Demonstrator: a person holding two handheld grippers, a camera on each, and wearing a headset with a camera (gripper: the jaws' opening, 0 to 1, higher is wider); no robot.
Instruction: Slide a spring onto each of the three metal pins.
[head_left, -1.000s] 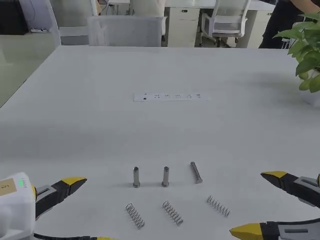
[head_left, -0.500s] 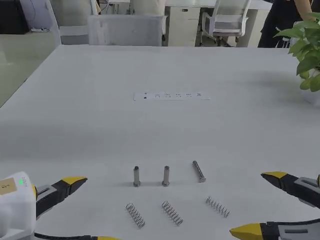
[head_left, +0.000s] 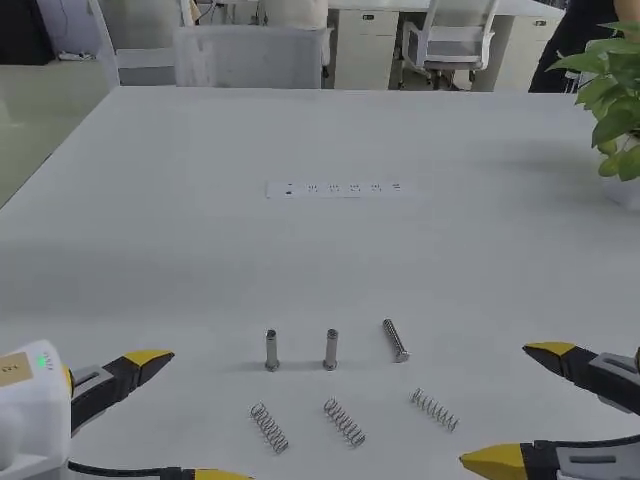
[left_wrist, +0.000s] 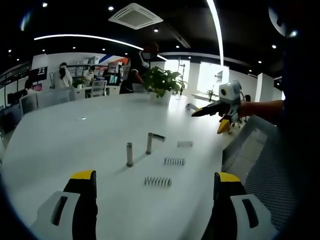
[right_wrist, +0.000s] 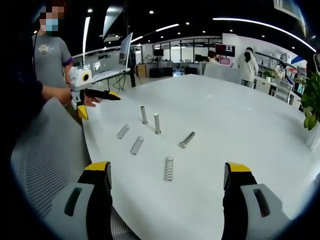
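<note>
Jaws apart, left gripper (head_left: 190, 416) and right gripper (head_left: 500, 406) flank the work, ready to pick; springs (head_left: 344, 422) lie paired just near of pins (head_left: 331, 350), none on

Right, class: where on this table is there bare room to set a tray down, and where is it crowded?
Bare: the broad stretch between the socket strip and the pins, and the far table beyond the strip. Crowded: the near edge, where pins and springs lie between the left gripper and right gripper.
</note>
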